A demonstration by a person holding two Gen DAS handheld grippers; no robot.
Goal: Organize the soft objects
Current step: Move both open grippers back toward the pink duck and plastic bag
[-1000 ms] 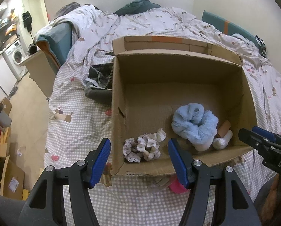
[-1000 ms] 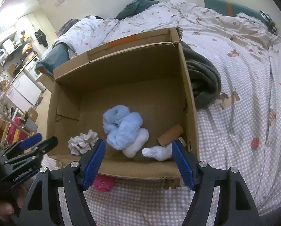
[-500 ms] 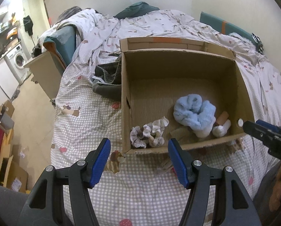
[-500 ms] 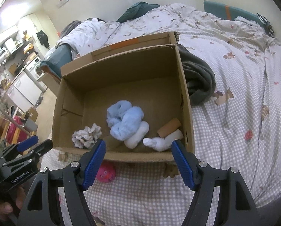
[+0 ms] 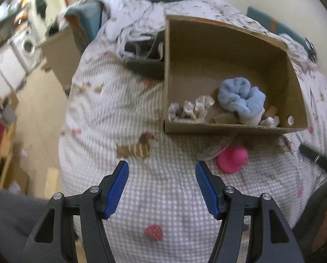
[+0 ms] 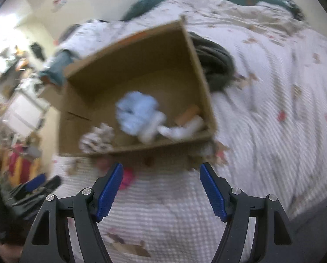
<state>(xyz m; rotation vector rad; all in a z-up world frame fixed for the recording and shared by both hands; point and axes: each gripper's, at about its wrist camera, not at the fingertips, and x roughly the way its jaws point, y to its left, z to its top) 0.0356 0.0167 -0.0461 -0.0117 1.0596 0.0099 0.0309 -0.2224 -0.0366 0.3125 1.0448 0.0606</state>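
Open brown cardboard box [image 5: 229,129] on checkered bedspread [image 5: 124,109]. Inside box: fluffy light-blue scrunchie [image 5: 240,97], white lacy scrunchie [image 5: 192,109]. Pink rubber duck [image 5: 232,159] just outside box's near wall. Left gripper [image 5: 162,186] and right gripper [image 6: 161,188] both spread apart, empty, short of box.

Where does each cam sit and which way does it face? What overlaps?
Left wrist: on the left gripper, jaws open, facing the cardboard box on the bed; right gripper's tip at right edge.
Right wrist: on the right gripper, open, blurred, facing the box; left gripper lower left.
Shared: box, blue soft item, pink toy.
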